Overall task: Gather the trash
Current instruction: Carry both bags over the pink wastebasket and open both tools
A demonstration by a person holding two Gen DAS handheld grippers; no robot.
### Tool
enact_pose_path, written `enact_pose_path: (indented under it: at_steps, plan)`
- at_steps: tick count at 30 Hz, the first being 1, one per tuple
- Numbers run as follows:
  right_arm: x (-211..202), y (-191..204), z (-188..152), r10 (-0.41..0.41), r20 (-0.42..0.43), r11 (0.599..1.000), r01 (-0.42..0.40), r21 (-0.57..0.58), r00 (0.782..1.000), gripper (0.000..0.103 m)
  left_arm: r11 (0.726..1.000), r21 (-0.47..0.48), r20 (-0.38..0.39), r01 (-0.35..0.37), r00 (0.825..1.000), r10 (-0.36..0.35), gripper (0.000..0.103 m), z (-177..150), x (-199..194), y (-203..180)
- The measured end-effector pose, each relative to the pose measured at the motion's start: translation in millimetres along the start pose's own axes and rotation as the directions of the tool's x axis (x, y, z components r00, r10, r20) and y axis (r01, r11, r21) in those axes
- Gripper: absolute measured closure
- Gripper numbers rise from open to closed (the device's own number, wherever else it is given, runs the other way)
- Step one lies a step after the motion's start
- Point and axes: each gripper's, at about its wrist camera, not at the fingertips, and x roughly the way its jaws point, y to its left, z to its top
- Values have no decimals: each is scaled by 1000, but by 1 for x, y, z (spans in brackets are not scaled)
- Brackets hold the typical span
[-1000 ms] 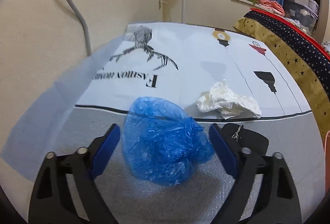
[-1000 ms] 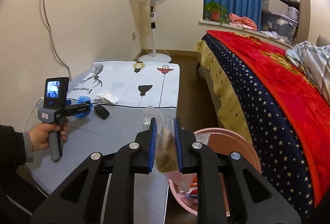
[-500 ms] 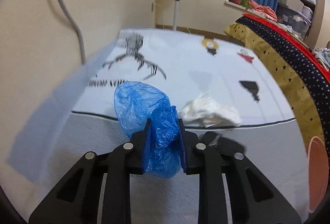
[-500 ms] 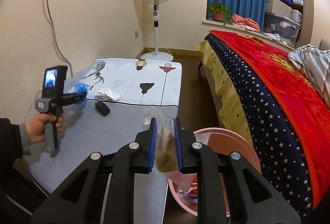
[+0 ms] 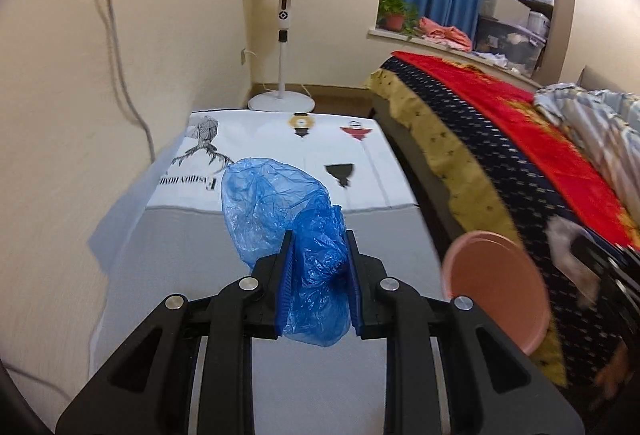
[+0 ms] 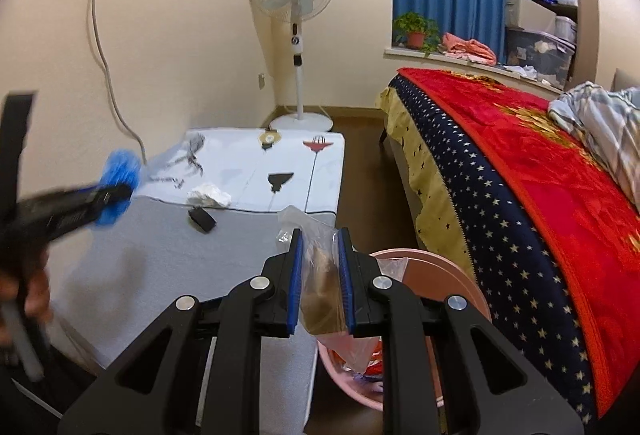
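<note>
Trash is in both claws. On the left, the left claw (image 5: 318, 275) is shut tight on a blue bag (image 5: 288, 231), and the bag is up in the air over the gray mat (image 5: 184, 259). Part of the bag puffs out past the blue pads (image 5: 285, 283). In the right view that same claw is a blur at the left edge, with a hand (image 6: 28, 295) under it.

Next, on the mat, lie a white tissue (image 6: 209, 195) and a small black thing (image 6: 202, 219), just beside each other. Behind them is a white sheet (image 6: 280, 163) with pictures on it.

Then comes the right claw (image 6: 319, 275). It is shut on a clear bag (image 6: 320, 275) with something brown inside. The clear bag hangs at the rim of the pink bin (image 6: 460, 283), and the bin has more trash in it.

At the right is a bed (image 6: 540, 203) with a red blanket.
</note>
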Motion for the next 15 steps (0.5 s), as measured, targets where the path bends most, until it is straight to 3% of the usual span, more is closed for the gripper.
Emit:
enact_pose_path:
  at_steps: [7,15]
  plan:
    - [-72,-4,-15,42,50,997,-45,63,998,86,1000,6,21,6,1000,-6,80,-40,-83,-22]
    - [-130,-12,-44,38,56,996,-42,74,998,85,997,48,27,67,997,-69,80,-54,-121,-50]
